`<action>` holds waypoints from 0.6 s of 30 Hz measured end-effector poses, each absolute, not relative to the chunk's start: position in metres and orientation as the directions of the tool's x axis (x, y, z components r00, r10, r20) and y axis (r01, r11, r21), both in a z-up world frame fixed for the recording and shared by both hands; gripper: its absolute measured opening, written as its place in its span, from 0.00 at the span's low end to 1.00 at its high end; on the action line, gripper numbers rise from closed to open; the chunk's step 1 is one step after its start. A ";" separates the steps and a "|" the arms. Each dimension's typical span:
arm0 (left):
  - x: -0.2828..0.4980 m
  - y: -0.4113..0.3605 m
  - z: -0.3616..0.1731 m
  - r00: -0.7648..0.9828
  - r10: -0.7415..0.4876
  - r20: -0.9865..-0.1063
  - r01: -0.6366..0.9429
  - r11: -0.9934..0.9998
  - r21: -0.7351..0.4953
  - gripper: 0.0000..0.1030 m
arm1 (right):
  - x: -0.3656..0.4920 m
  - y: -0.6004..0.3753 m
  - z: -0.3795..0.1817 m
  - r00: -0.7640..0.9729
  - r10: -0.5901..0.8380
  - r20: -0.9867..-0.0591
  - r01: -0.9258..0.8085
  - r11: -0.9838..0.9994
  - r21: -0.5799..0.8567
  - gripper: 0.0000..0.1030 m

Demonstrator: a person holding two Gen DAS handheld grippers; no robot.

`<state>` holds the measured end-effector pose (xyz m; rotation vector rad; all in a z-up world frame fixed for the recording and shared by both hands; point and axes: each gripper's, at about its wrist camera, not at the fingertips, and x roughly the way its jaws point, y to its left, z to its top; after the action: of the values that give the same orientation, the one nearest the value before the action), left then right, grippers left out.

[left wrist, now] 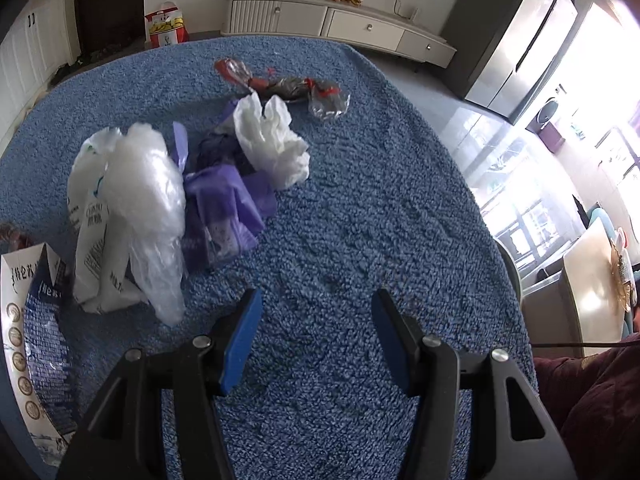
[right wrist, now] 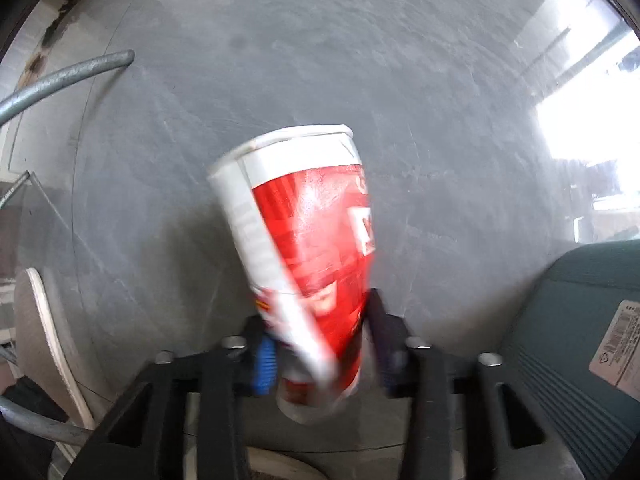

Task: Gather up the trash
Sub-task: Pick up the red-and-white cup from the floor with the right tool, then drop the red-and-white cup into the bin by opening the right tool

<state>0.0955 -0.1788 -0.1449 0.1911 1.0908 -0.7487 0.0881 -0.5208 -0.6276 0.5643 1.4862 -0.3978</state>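
Observation:
In the left wrist view my left gripper is open and empty above a blue carpeted surface. Ahead on the left lie a clear and white plastic bag, a purple wrapper, a crumpled white tissue and dark red-tied wrappers. In the right wrist view my right gripper is shut on a crushed red and white paper cup, held above a grey floor.
A blue and white printed box lies at the left edge. A white low cabinet and a grey fridge stand beyond the carpet. A teal case, a metal tube and a slipper flank the cup.

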 end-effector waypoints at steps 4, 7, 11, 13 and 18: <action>0.093 -0.177 -0.146 0.253 -0.454 -0.854 0.633 0.745 -0.209 0.54 | 0.086 -0.516 -0.599 0.137 0.100 -0.986 0.564 0.810 0.160 0.27; 0.087 -0.175 -0.146 0.263 -0.440 -0.858 0.632 0.751 -0.192 0.54 | 0.084 -0.511 -0.569 0.208 0.113 -0.971 0.547 0.810 0.212 0.27; 0.066 -0.177 -0.144 0.329 -0.369 -0.869 0.622 0.777 -0.095 0.54 | 0.080 -0.501 -0.515 0.315 0.114 -0.942 0.503 0.822 0.267 0.27; 0.055 -0.175 -0.141 0.363 -0.333 -0.870 0.614 0.788 -0.045 0.54 | 0.075 -0.498 -0.486 0.367 0.117 -0.923 0.486 0.822 0.298 0.27; 0.033 -0.165 -0.133 0.410 -0.293 -0.863 0.595 0.804 0.010 0.54 | 0.059 -0.496 -0.426 0.457 0.099 -0.884 0.465 0.821 0.333 0.27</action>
<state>0.0328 -0.1652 -0.1330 0.3402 1.0023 -0.5727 0.0585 -0.4956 -0.4257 0.5932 1.0876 -0.2422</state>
